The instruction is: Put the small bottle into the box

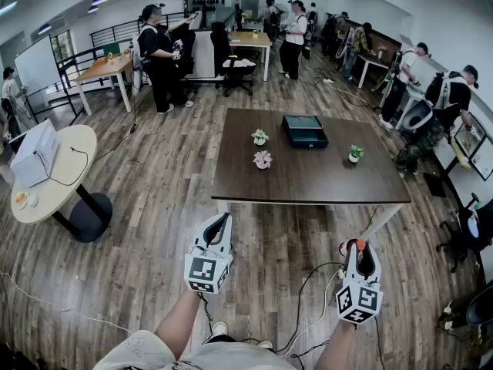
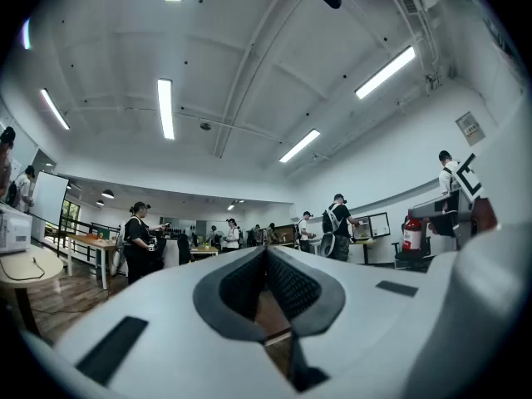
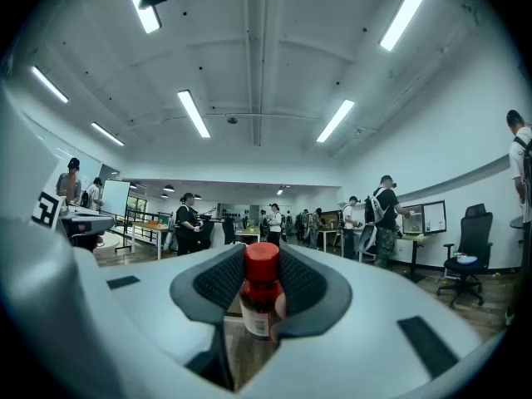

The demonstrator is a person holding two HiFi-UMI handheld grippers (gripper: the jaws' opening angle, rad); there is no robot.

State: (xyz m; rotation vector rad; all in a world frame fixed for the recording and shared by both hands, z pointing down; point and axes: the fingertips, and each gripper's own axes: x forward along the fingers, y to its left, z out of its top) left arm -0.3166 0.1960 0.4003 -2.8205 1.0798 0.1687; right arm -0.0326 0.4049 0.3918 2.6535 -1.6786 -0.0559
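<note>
Two grippers are held out side by side over the wooden floor (image 1: 154,206), short of the dark brown bench (image 1: 308,179). The right gripper (image 1: 358,247) has its jaws closed on the small bottle (image 3: 262,293), which stands upright between the pads with its red cap above them and a pale label on its dark body. The left gripper (image 1: 221,220) holds nothing, and its jaws meet at the tips. On the bench, well apart from the bottle, the dark green box (image 1: 304,131) sits toward the far edge. Three small potted plants stand around it: two to its left (image 1: 260,136) (image 1: 263,159) and one to its right (image 1: 354,153). Several people stand at desks further back in the room.
</note>
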